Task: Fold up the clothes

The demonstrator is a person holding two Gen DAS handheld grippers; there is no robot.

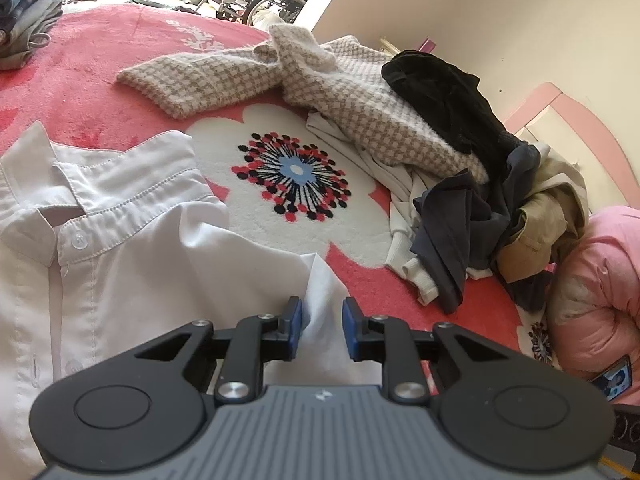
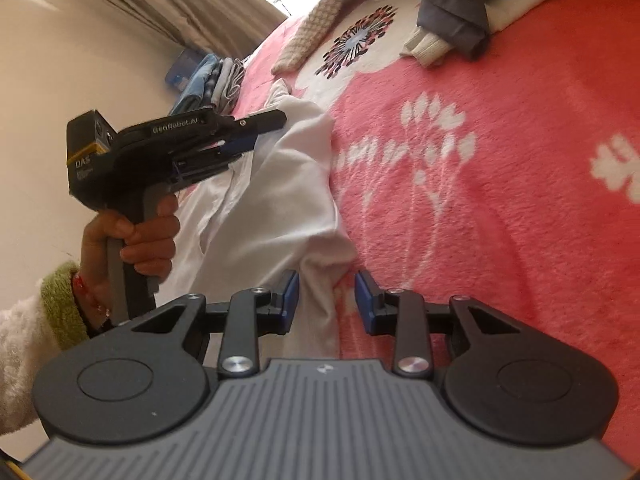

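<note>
A white button-up shirt point(image 1: 140, 264) lies collar up on the red flowered blanket point(image 1: 100, 60). My left gripper point(image 1: 323, 312) hovers over the shirt's right edge. Its blue pads stand apart, and a fold of white cloth rises loosely between them. In the right wrist view the same shirt point(image 2: 272, 200) lies bunched along the bed's edge. My right gripper point(image 2: 327, 294) is open, with a hanging corner of cloth near its left pad and a clear gap at the right pad. A hand in a fluffy white sleeve holds the left gripper point(image 2: 264, 132) above the shirt.
A beige checked sweater point(image 1: 240, 72) and a heap of black point(image 1: 440, 96), grey point(image 1: 452, 232) and tan point(image 1: 544, 220) clothes lie at the right. A pink padded jacket point(image 1: 592, 288) and a phone point(image 1: 614, 378) sit nearby. Folded clothes point(image 1: 28, 12) are stacked far left.
</note>
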